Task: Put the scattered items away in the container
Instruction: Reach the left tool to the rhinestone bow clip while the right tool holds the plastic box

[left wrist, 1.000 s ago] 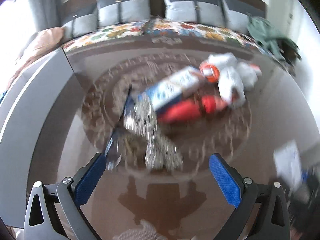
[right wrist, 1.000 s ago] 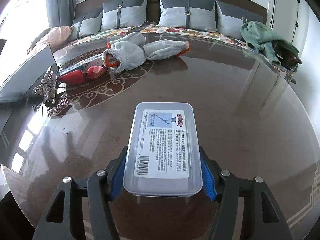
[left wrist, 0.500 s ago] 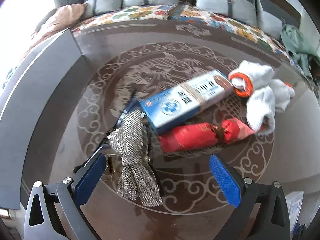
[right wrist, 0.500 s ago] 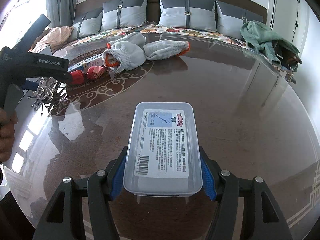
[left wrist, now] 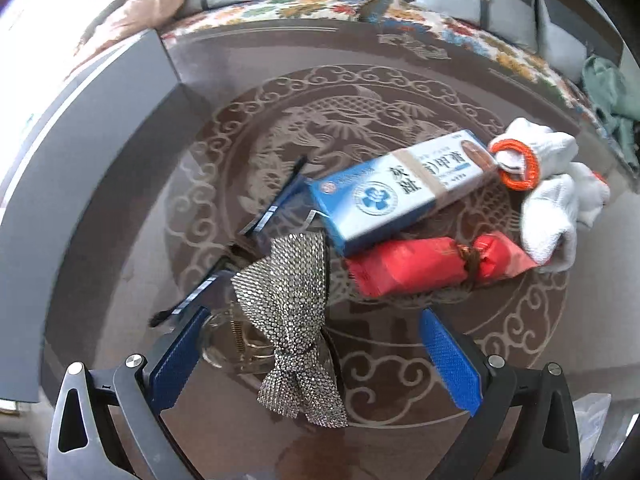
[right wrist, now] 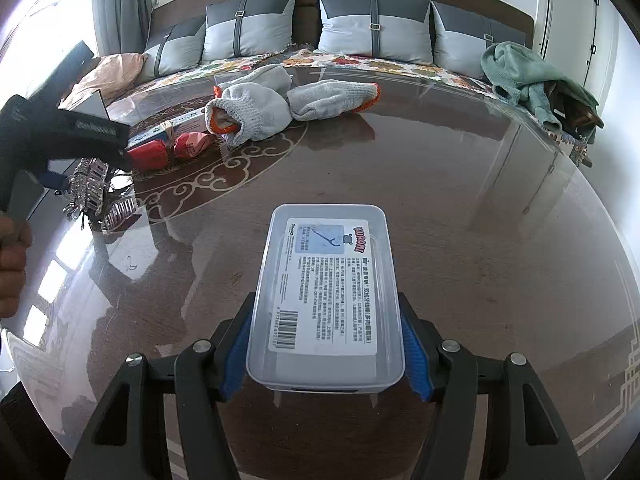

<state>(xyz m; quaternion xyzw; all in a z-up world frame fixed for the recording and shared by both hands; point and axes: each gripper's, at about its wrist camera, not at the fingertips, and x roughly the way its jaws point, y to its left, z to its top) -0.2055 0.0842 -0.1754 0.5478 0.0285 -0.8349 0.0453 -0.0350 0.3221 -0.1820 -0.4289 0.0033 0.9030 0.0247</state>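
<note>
Presently the right gripper is clamped on the clear plastic container, one blue pad against each long side, the box resting on the glass-topped table. Whether it is lidded or upside down cannot be told; a printed label faces up and nothing shows inside. The left gripper stands wide and empty, poised above the rhinestone bow clip, pads apart from it on either side. Beyond lie the blue carton, the red packet and the white gloves, bunched together and well apart from the container. Judgement: no item is stowed; the work is at its start, first pickup pending.
</note>
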